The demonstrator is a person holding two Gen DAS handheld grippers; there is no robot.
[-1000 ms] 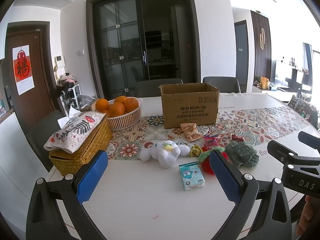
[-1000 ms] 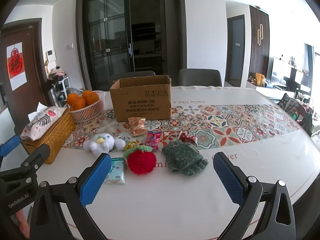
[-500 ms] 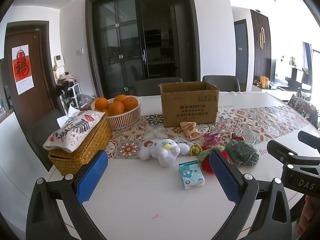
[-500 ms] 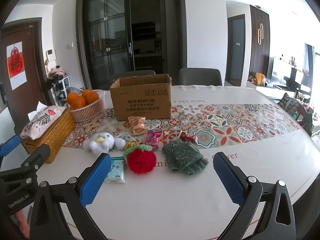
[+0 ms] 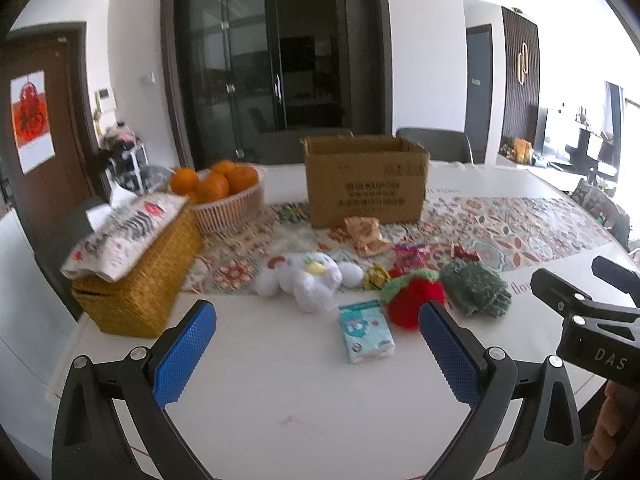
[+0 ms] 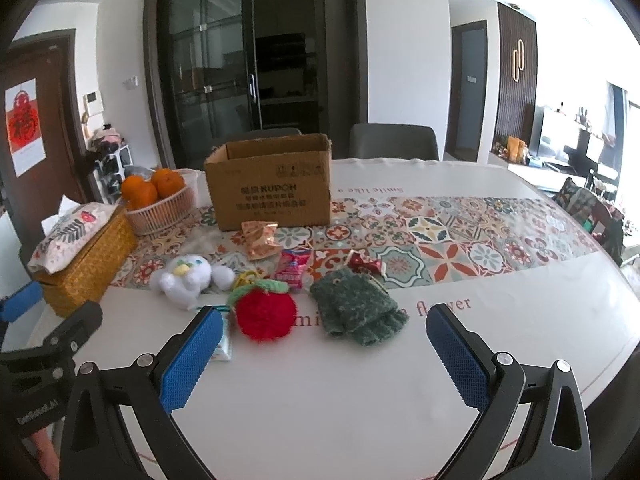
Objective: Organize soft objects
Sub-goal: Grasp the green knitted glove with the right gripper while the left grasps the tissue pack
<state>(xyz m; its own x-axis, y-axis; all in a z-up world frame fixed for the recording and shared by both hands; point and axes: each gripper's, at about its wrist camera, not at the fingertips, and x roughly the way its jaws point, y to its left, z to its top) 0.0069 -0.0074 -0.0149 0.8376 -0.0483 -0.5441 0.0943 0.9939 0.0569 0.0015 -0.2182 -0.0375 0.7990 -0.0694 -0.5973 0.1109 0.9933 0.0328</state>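
A white plush toy [image 5: 306,280] [image 6: 188,280], a red knitted strawberry [image 5: 414,300] [image 6: 264,312] and green knitted gloves [image 5: 476,288] [image 6: 356,308] lie in a row on the white table, in front of an open cardboard box [image 5: 364,184] [image 6: 272,188]. My left gripper [image 5: 316,344] is open and empty, above the table short of the plush and a tissue pack [image 5: 366,330]. My right gripper [image 6: 324,352] is open and empty, short of the strawberry and gloves.
Snack wrappers [image 6: 260,238] lie on the patterned runner [image 6: 440,236] between the soft items and the box. A wicker tissue box [image 5: 136,264] and a basket of oranges [image 5: 224,196] stand at the left. Chairs stand behind the table.
Both grippers have moved slightly forward toward the items; the objects look a little nearer. Nothing on the table has moved.
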